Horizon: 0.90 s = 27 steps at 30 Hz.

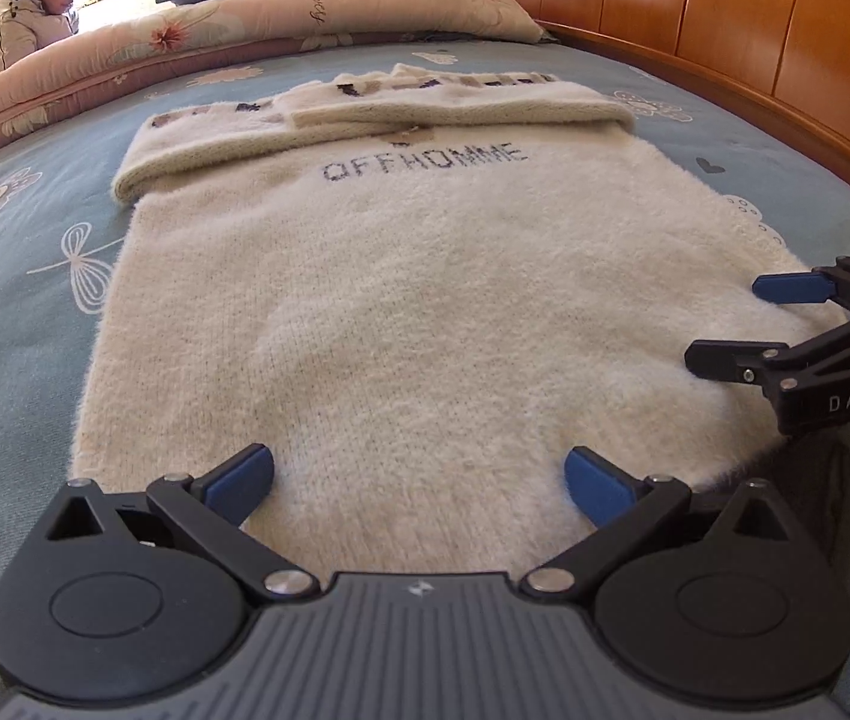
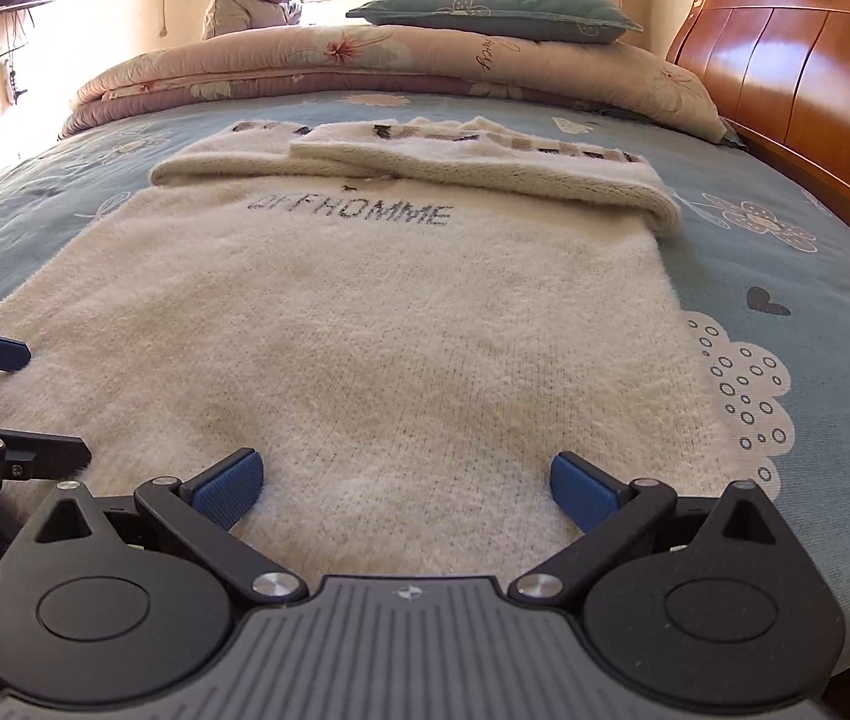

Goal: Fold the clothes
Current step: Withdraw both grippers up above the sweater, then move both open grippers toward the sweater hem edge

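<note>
while over sweater (image 1: 401, 312), grippers (image 1: 419, 483) wide, empty

The dark lettering "OFFHOMME" was knitted across the cream sweater (image 1: 401, 312), above the middle of the left wrist frame and left of centre in the upper half of the right wrist frame, where its first letters were blurred. "DAS" was printed in white on the black body of the right gripper (image 1: 754, 324), at the right edge of the left wrist frame. Cursive script was seen on the folded quilt (image 2: 365, 63) but could not be read.
</note>
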### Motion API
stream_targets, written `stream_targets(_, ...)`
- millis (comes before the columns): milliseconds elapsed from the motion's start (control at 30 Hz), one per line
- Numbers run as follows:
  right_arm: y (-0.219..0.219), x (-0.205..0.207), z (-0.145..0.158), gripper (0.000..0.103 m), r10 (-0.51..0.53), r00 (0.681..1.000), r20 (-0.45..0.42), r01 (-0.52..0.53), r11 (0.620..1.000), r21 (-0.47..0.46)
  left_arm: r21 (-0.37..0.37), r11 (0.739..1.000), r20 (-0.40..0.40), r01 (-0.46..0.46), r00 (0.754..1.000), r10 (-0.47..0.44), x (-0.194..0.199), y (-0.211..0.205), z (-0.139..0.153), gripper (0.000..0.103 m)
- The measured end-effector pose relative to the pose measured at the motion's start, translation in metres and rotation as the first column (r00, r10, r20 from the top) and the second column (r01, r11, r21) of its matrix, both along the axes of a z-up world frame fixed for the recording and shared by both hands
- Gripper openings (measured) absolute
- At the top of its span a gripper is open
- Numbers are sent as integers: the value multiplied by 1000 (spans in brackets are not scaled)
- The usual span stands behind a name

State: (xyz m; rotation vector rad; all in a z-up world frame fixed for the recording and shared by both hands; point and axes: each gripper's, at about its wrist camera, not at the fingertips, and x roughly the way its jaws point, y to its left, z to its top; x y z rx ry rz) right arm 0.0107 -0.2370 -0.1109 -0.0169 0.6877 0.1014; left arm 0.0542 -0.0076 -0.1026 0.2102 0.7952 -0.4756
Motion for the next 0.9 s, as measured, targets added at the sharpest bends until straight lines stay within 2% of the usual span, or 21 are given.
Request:
stream_targets(233,-11,-17,-3,103,29,998,47,-29,1000,11,70,998,20,-8,1000,6,-20,-2,2,102)
stream_targets(367,-19,-22,-5,103,19,996,90,-25,997,67,58,998,71,12,997,-16,-23,-24,10,102)
stream_targets(467,-20,-22,-6,103,13,995,99,-20,997,72,48,999,91,23,996,-27,-19,-43,14,102)
stream_targets(633,-12,-22,-7,103,13,996,86,-14,1000,13,-3,1000,1,8,1000,-8,-11,-45,2,102)
stream_targets(733,-8,-19,-7,103,-6,998,64,7,1000,-6,-24,1000,-6,-6,1000,6,-15,-28,1,102)
stream_targets(900,-4,-11,-3,103,-42,999,5,42,999,-12,-101,992,-45,-69,997,65,-18,11,5,102)
